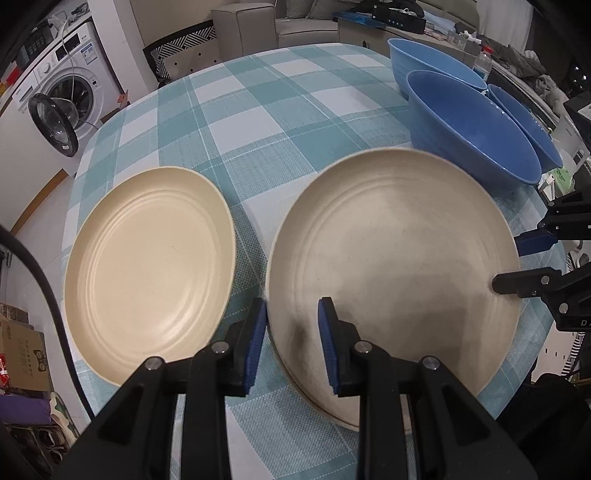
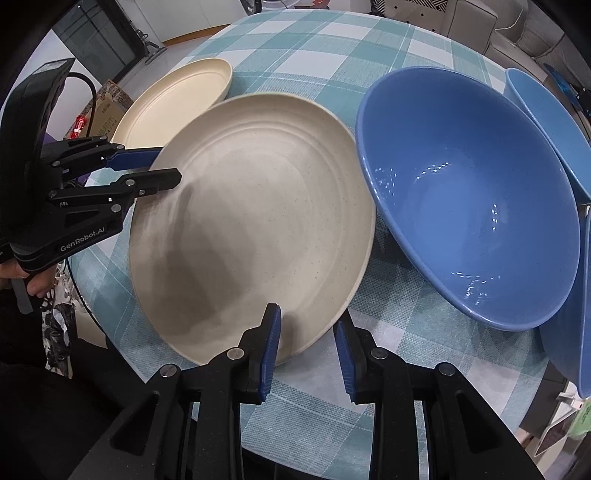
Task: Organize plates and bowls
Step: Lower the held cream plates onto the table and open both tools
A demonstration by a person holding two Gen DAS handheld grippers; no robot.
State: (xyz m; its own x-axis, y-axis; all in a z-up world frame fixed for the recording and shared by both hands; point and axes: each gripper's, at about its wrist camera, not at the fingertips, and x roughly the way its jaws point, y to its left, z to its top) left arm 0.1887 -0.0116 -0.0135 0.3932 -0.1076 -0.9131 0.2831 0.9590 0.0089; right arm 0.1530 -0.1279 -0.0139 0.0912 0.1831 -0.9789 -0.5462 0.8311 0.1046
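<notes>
A cream plate [image 1: 399, 266] sits tilted between both grippers; it also shows in the right wrist view [image 2: 258, 221]. My left gripper [image 1: 293, 343] straddles its near left rim, jaws open a little. My right gripper [image 2: 306, 350] straddles its opposite rim, jaws also apart. A second cream plate [image 1: 147, 266] lies flat to the left, seen too in the right wrist view [image 2: 177, 96]. Blue bowls [image 1: 469, 125] stand at the right; the nearest bowl [image 2: 472, 206] leans beside the tilted plate.
The round table [image 1: 280, 110] has a teal checked cloth. A washing machine [image 1: 62, 96] stands at the far left, a sofa [image 1: 258, 26] behind. Cardboard boxes [image 1: 22, 354] sit on the floor at left.
</notes>
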